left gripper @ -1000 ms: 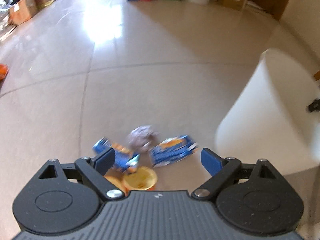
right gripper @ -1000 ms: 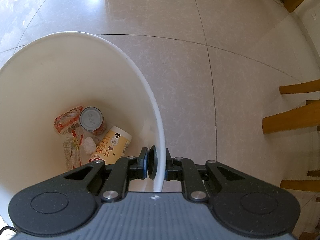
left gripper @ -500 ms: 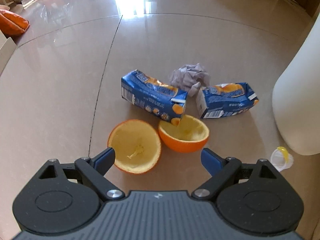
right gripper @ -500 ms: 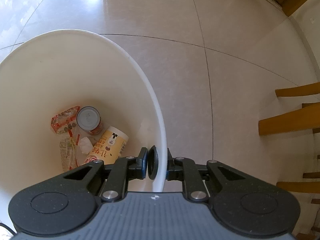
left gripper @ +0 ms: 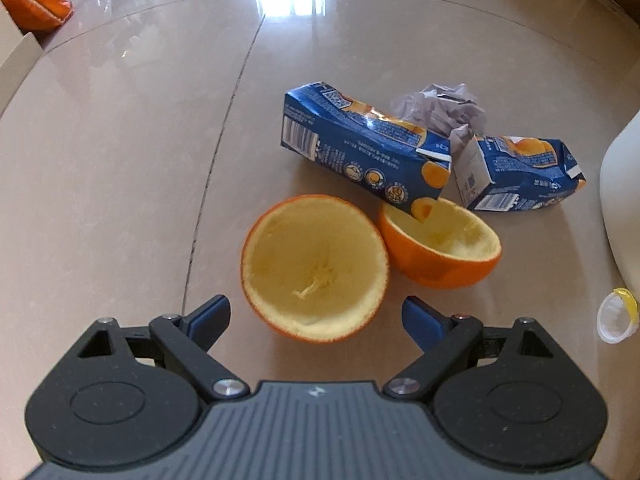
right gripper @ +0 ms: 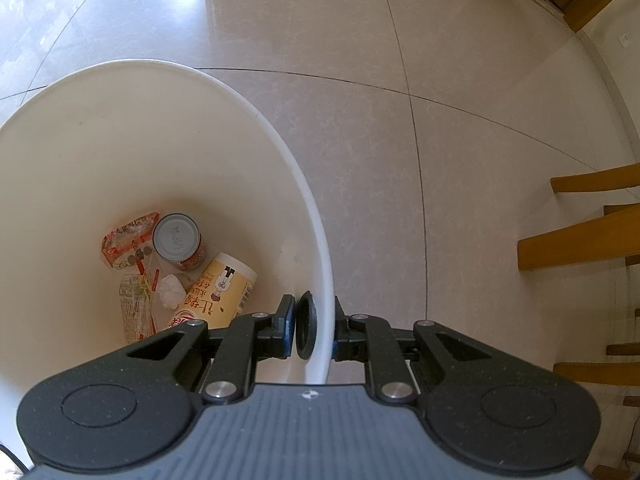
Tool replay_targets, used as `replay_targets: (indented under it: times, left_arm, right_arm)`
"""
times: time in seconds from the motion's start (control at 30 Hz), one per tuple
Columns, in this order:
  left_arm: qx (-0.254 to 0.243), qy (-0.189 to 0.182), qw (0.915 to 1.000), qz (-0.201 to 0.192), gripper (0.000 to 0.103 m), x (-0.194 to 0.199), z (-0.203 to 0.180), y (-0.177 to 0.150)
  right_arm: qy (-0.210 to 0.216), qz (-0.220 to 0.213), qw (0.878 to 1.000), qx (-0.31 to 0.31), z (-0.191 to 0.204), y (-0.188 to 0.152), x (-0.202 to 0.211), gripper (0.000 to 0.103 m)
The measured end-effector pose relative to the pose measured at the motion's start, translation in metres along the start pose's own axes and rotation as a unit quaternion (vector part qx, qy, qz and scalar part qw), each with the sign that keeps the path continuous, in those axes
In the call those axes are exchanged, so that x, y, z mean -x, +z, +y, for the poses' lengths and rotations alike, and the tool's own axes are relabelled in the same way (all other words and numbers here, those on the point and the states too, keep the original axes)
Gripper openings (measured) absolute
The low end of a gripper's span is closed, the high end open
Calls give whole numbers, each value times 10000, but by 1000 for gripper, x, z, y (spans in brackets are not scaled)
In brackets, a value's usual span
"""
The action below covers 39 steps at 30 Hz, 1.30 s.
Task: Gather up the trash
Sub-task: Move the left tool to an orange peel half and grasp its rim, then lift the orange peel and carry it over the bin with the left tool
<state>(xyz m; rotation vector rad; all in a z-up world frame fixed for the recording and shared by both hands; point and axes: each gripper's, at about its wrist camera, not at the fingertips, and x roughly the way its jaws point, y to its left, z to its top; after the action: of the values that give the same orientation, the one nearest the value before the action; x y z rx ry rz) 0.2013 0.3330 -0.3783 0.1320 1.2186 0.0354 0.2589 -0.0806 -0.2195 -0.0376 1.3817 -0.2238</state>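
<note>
Two hollow orange peel halves lie on the tiled floor, the nearer half (left gripper: 316,268) just ahead of my open left gripper (left gripper: 316,316), the other half (left gripper: 440,250) to its right. A crushed blue juice carton (left gripper: 360,148) leans on the right half. A second blue carton (left gripper: 520,180) and a crumpled paper ball (left gripper: 444,106) lie behind. My right gripper (right gripper: 312,330) is shut on the rim of the white trash bucket (right gripper: 256,128), one finger inside, one outside. A can (right gripper: 178,240), a yellow cup (right gripper: 218,294) and wrappers lie in the bucket.
The bucket's outer wall (left gripper: 622,208) stands at the right of the left wrist view, a small clear plastic cap (left gripper: 614,318) on the floor beside it. Wooden chair legs (right gripper: 588,240) stand right of the bucket. An orange object (left gripper: 32,0) and boxes sit far left.
My left gripper has come down and forward to the trash pile, which now fills the view; its fingers stay open. The right gripper keeps its hold on the bucket rim, shifted slightly.
</note>
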Motion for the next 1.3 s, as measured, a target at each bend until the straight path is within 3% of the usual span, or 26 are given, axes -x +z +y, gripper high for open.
replay_targets:
  times: [0.2,0.6,1.3]
  left_arm:
    - [30,104,9999,-95,91,-11,0,7]
    - [-185,54,9997,-171,74,-15,-4,13]
    - [-644,200,9977,101,71,44,-9,46]
  right_arm:
    - [-10,-5,10000,15,0,0,0,19]
    - [31,71,10000,56,0,1,-5,18]
    - [273,346,9985,-316,-14,10,-3,15]
